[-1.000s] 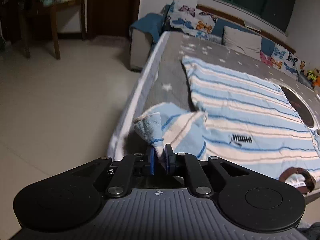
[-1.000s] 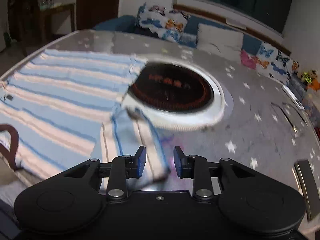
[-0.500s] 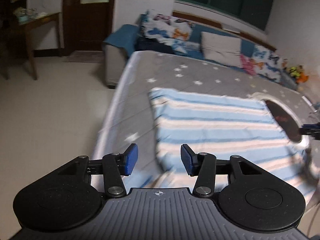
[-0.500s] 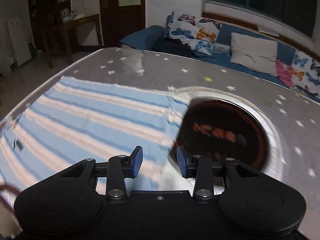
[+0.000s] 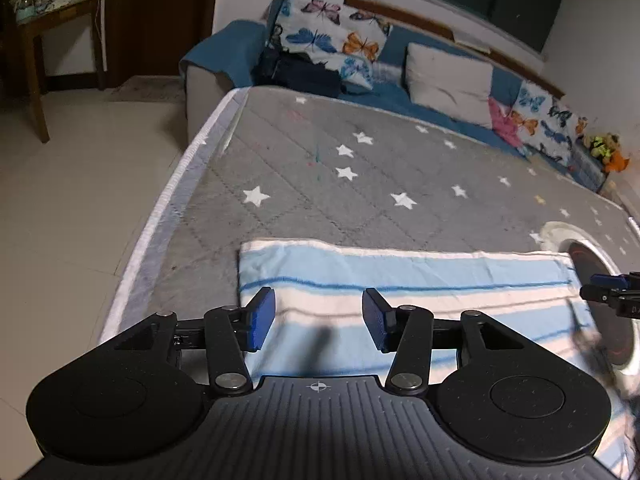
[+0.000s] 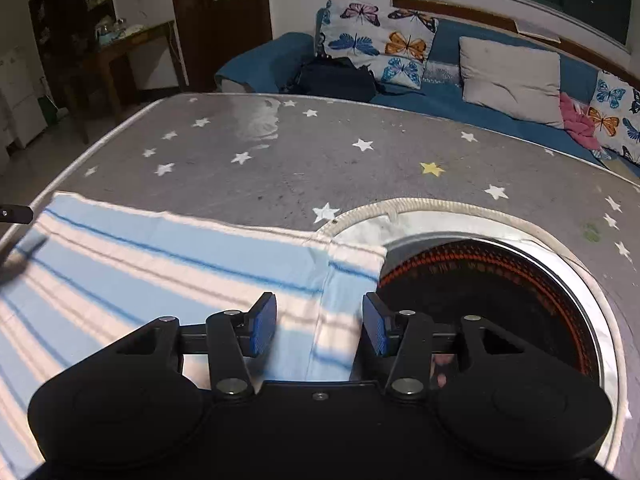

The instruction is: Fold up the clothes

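A blue-and-white striped garment (image 5: 400,280) lies flat on the grey star-patterned mattress (image 5: 320,160); it also shows in the right wrist view (image 6: 160,264). My left gripper (image 5: 318,322) is open and empty above the garment's left part, near its far edge. My right gripper (image 6: 318,326) is open and empty above the garment's right end, beside a round dark opening (image 6: 500,300) in the mattress. The right gripper's tip shows at the right edge of the left wrist view (image 5: 612,286).
The mattress's left edge (image 5: 160,216) drops to a tiled floor (image 5: 60,200). A blue sofa with butterfly pillows (image 5: 332,36) and a beige cushion (image 5: 448,76) stands behind. A wooden table (image 5: 36,40) stands far left.
My left gripper let go of the garment's sleeve and opened. Both grippers moved forward over the garment toward its far edge. The garment now lies flat.
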Motion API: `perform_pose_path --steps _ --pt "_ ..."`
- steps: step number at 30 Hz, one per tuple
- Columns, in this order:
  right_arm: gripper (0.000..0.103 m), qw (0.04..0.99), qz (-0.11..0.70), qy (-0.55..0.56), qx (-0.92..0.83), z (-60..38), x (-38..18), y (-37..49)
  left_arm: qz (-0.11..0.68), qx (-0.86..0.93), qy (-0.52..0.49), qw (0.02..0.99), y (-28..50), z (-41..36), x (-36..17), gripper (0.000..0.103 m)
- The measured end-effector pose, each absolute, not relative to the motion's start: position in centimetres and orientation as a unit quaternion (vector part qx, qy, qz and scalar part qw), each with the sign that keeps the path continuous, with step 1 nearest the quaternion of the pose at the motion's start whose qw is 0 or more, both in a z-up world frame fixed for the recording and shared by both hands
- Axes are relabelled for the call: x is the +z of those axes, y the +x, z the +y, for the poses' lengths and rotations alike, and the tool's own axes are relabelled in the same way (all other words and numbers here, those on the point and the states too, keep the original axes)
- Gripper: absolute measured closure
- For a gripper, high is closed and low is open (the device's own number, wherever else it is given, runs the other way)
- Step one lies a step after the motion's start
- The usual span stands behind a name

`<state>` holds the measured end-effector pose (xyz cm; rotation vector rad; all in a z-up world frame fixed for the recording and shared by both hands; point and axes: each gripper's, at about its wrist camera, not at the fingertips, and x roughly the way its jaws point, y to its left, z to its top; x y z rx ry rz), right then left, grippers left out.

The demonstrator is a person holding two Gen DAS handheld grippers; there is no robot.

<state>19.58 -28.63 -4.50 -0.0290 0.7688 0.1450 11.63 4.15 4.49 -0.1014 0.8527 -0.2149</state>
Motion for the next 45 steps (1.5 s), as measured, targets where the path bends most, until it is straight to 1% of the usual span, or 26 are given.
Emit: perform_pose_path --steps 4,7,8,10,11,12,13,14,15,18,21,25,28,32,34,35,37,39,40,41,42,45 --pt "0.052 0.920 0.384 -0.014 0.072 -28.7 -5.2 20.9 0.422 -0.106 -0.043 0.899 13.2 3.5 3.5 0.053" --pt "0.052 0.919 0.386 -0.018 0.074 -28.6 -5.6 21.3 0.424 -0.108 -0.038 0.898 13.9 3.1 3.0 0.055" --pt "0.052 0.919 0.386 -0.019 0.075 -28.5 -5.6 21.4 0.425 -0.105 -0.031 0.899 14.3 2.9 2.8 0.058" --pt "0.063 0.920 0.385 -0.015 0.076 -28.5 -5.5 21.5 0.421 -0.100 -0.017 0.901 14.5 2.7 2.7 0.069" --pt "0.073 0.920 0.383 -0.020 0.076 -28.4 -5.5 21.5 0.422 -0.100 -0.014 0.901 14.7 2.6 2.6 0.080" --pt "0.085 0.921 0.381 -0.025 0.075 -28.2 -5.4 21.5 0.424 -0.099 -0.014 0.900 14.8 2.6 2.6 0.089" --pt "0.087 0.922 0.379 -0.030 0.074 -28.1 -5.3 21.4 0.425 -0.099 -0.017 0.899 15.0 2.7 2.6 0.091" --pt "0.089 0.923 0.377 -0.036 0.073 -27.9 -5.2 21.4 0.425 -0.098 -0.018 0.900 15.1 2.8 2.6 0.096" --pt "0.094 0.923 0.375 -0.041 0.072 -27.8 -5.1 21.3 0.424 -0.097 -0.020 0.900 15.2 2.8 2.6 0.098" --pt "0.096 0.927 0.364 -0.057 0.069 -27.4 -4.6 21.6 0.415 -0.093 -0.026 0.905 15.5 2.9 3.0 0.099" --pt "0.097 0.935 0.341 -0.066 0.066 -27.3 -3.5 22.5 0.404 -0.084 -0.035 0.910 16.2 3.1 3.7 0.099" --pt "0.097 0.946 0.310 -0.078 0.051 -26.9 -1.5 24.7 0.370 -0.067 -0.048 0.926 18.9 2.6 5.8 0.100" --pt "0.096 0.948 0.305 -0.081 0.045 -26.8 -0.8 26.7 0.358 -0.054 -0.049 0.931 20.7 2.0 6.5 0.100" --pt "0.079 0.946 0.312 -0.071 0.046 -27.6 -0.3 26.9 0.362 -0.045 -0.049 0.930 21.6 1.6 6.4 0.098" --pt "0.074 0.944 0.318 -0.067 0.051 -28.0 -0.2 25.9 0.363 -0.054 -0.043 0.929 20.8 1.7 6.4 0.098" --pt "0.073 0.944 0.320 -0.064 0.053 -28.4 -0.3 24.9 0.363 -0.056 -0.040 0.929 20.2 1.8 6.3 0.097" --pt "0.072 0.941 0.329 -0.064 0.052 -28.8 -0.4 22.7 0.366 -0.059 -0.036 0.928 18.9 2.1 6.3 0.094" --pt "0.071 0.939 0.336 -0.059 0.052 -29.4 -0.6 20.1 0.364 -0.065 -0.041 0.928 17.2 2.6 6.6 0.086" --pt "0.071 0.938 0.338 -0.058 0.051 -29.8 -0.7 18.7 0.361 -0.069 -0.042 0.929 16.2 2.8 6.8 0.084" --pt "0.069 0.937 0.341 -0.056 0.050 -30.1 -0.8 17.3 0.357 -0.073 -0.039 0.930 15.1 2.9 7.0 0.077" --pt "0.064 0.936 0.344 -0.054 0.049 -30.5 -0.9 15.9 0.353 -0.076 -0.035 0.932 13.9 3.0 7.2 0.075" --pt "0.061 0.934 0.350 -0.049 0.044 -30.9 -1.4 12.1 0.345 -0.085 -0.022 0.935 10.5 3.1 7.8 0.074"
